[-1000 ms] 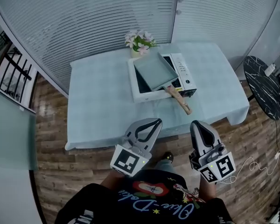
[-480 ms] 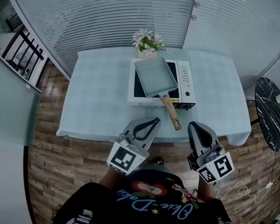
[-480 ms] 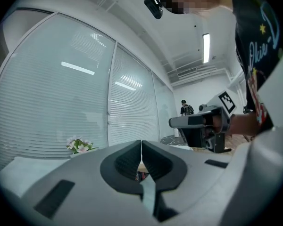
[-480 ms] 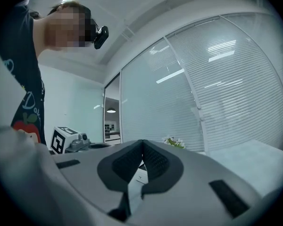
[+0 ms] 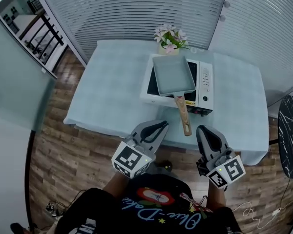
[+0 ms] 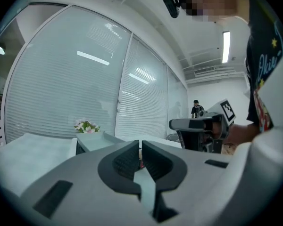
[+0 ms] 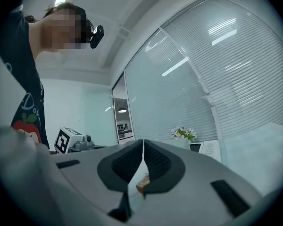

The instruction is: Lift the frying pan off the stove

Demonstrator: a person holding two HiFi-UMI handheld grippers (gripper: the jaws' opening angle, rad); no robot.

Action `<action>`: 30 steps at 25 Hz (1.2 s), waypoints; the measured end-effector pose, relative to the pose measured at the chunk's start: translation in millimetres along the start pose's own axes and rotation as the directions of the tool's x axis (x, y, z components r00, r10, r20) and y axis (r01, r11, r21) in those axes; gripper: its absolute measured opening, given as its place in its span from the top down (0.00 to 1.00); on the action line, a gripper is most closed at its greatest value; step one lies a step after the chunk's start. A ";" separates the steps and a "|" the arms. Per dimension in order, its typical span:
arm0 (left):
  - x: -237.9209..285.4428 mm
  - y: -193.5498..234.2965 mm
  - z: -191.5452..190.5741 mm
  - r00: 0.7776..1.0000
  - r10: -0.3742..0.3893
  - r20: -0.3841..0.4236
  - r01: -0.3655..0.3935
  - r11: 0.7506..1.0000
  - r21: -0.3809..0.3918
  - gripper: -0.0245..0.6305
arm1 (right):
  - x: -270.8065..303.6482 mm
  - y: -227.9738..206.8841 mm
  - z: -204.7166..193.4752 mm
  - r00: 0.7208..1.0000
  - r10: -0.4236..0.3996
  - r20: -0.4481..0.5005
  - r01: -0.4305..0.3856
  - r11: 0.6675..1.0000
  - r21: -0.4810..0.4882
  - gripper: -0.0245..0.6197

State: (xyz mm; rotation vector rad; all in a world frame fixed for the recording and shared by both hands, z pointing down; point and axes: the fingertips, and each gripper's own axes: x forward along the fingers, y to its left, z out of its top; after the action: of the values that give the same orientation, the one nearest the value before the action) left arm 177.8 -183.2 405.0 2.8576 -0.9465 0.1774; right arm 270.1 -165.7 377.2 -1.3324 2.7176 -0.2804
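A pale green rectangular frying pan (image 5: pixel 173 74) rests on a white portable stove (image 5: pixel 207 89) in the head view, its wooden handle (image 5: pixel 183 116) sticking out toward me past the stove's front. Both grippers hover in front of the table's near edge, apart from the pan. My left gripper (image 5: pixel 161 126) is shut and empty, left of the handle's end. My right gripper (image 5: pixel 203 130) is shut and empty, right of it. The left gripper view shows the pan (image 6: pixel 92 138) far off over the shut jaws. The tip of the handle (image 7: pixel 142 182) peeks between the right gripper's jaws.
The stove stands on a table with a light blue cloth (image 5: pixel 112 91). A small pot of pink flowers (image 5: pixel 170 37) sits behind the stove. White blinds fill the curved window behind. A dark round side table (image 5: pixel 290 130) stands at the right. Wooden floor lies below me.
The head view has swung, so the table and stove now sit further right and closer. Both grippers stay shut, low in the picture, nearer the table's front edge and the pan handle.
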 end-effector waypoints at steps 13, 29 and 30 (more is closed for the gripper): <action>34.9 12.7 -29.0 0.993 -0.115 -0.009 0.104 0.929 -0.356 0.76 | 7.9 -18.0 -33.7 0.996 0.068 -0.049 -0.055 0.970 0.237 0.82; 91.5 33.1 -46.5 0.970 -0.212 0.120 0.216 0.520 -0.826 0.50 | 39.8 -31.2 -81.6 0.974 0.191 -0.125 -0.102 0.855 0.508 0.57; 95.2 32.2 -46.5 0.968 -0.220 0.122 0.220 0.506 -0.834 0.50 | 41.2 -30.4 -82.5 0.973 0.200 -0.119 -0.110 0.844 0.525 0.57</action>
State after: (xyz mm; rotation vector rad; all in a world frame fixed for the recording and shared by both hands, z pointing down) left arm 231.0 -257.3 467.8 1.9930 -0.4325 -0.2584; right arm 254.2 -206.7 463.8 -0.9618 2.5726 -1.0654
